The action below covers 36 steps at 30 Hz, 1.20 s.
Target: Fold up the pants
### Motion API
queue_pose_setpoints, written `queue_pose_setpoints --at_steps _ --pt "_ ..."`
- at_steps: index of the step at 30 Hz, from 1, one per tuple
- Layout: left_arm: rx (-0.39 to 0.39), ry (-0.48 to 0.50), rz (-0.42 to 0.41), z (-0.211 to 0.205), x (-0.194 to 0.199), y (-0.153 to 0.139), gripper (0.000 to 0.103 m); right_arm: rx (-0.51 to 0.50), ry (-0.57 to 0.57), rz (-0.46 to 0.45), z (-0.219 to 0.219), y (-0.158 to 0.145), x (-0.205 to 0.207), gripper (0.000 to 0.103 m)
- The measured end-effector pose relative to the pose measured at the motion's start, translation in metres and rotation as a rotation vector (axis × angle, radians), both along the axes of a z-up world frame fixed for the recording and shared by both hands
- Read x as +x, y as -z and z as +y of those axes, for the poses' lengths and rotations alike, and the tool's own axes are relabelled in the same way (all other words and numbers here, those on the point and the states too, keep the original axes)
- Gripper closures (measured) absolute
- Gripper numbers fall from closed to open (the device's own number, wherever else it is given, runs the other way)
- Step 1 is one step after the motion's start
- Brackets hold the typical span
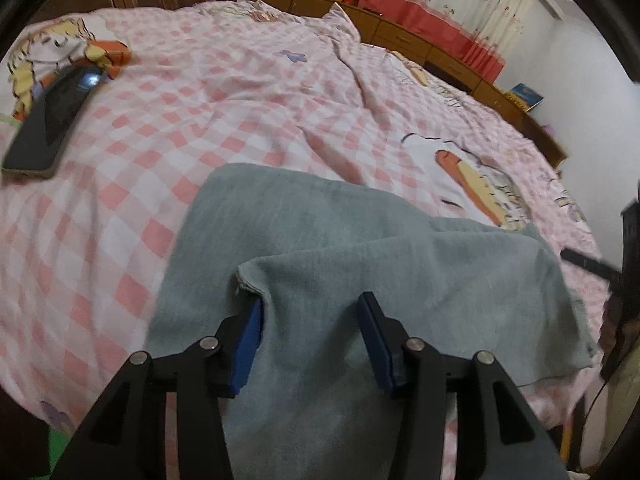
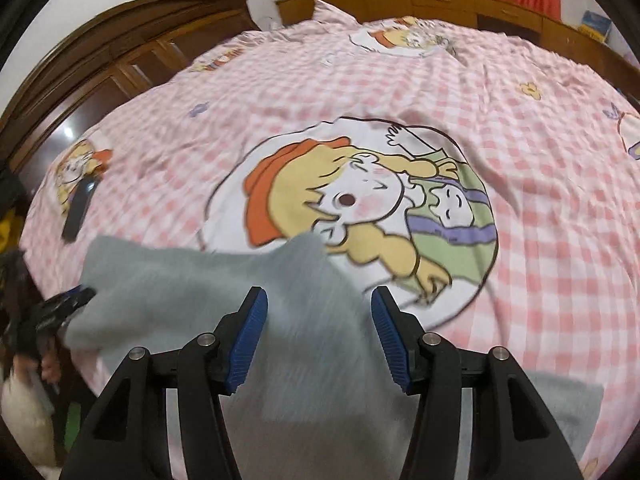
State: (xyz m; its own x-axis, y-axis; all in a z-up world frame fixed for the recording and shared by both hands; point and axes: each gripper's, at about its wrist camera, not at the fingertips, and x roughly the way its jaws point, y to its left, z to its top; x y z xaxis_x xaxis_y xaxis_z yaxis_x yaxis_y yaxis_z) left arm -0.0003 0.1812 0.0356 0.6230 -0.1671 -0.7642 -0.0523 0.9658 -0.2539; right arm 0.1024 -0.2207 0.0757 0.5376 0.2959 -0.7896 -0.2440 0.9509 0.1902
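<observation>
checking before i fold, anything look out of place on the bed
A dark phone lies on the pink checked bedspread, apart from the grey pants. Nothing looks spilled or damaged.

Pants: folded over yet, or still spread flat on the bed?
Partly folded: the grey pants show one layer doubled over another, its raw edge on top, between the open left gripper fingers.

Grey-blue soft fabric pants (image 1: pixel 344 240), plain. Pink-and-white checked bed cover (image 1: pixel 168 120) printed with cartoon girl in orange hat (image 2: pixel 352 200). Black-framed left gripper (image 1: pixel 310 312), blue ribbed pads (image 1: pixel 250 344). Glossy black phone (image 1: pixel 48 120).
</observation>
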Motion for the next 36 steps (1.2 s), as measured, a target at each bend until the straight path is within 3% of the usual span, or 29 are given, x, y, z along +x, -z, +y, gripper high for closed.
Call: queue_pose_setpoints --at_steps 3,6,7,9,10,15,19,21,23,24,26,27,30,33,36 --pt "0.031 -0.053 -0.031 0.008 -0.006 -0.005 0.052 0.000 -0.009 0.035 0.005 0.009 0.018 0.048" --pt "-0.006 -0.054 -0.002 0.018 -0.001 0.000 0.054 -0.007 -0.015 0.053 0.007 0.018 0.023 0.048" --pt "-0.017 -0.057 -0.001 0.020 0.000 0.002 0.057 -0.007 -0.015 0.056 0.007 0.020 0.025 0.047" --pt "-0.048 -0.048 -0.003 0.021 0.001 0.004 0.077 -0.002 -0.018 0.064 0.008 0.024 0.027 0.047" --pt "-0.059 -0.037 -0.006 0.019 0.001 0.005 0.078 -0.004 -0.022 0.064 0.010 0.026 0.029 0.047" --pt "0.009 -0.016 -0.004 0.006 0.007 0.007 0.077 0.015 -0.024 0.075 0.013 0.034 0.037 0.048" --pt "-0.058 -0.080 -0.007 0.013 0.007 0.011 0.074 0.042 -0.016 0.076 0.017 0.035 0.044 0.049" --pt "-0.074 -0.103 -0.011 0.014 0.007 0.012 0.073 0.033 -0.020 0.072 0.020 0.035 0.045 0.052" --pt "-0.068 -0.116 -0.015 0.013 0.006 0.012 0.073 0.024 -0.036 0.066 0.024 0.035 0.044 0.068" --pt "-0.063 -0.123 -0.018 0.012 0.005 0.012 0.073 0.024 -0.046 0.062 0.025 0.035 0.043 0.071" --pt "-0.041 -0.142 -0.024 0.008 0.003 0.010 0.078 0.007 -0.052 0.032 0.027 0.031 0.037 0.084" --pt "-0.014 -0.144 -0.031 0.004 0.002 0.007 0.090 0.004 -0.062 0.012 0.027 0.027 0.034 0.087" --pt "0.031 -0.131 -0.073 -0.002 -0.004 -0.006 0.100 0.017 -0.086 -0.052 0.024 0.014 0.023 0.092" --pt "0.088 -0.126 -0.133 -0.005 -0.009 -0.025 0.101 0.040 -0.081 -0.108 0.017 0.002 0.018 0.093" --pt "0.196 -0.123 -0.203 -0.003 -0.005 -0.049 0.101 0.048 -0.049 -0.139 0.014 -0.002 0.020 0.094"
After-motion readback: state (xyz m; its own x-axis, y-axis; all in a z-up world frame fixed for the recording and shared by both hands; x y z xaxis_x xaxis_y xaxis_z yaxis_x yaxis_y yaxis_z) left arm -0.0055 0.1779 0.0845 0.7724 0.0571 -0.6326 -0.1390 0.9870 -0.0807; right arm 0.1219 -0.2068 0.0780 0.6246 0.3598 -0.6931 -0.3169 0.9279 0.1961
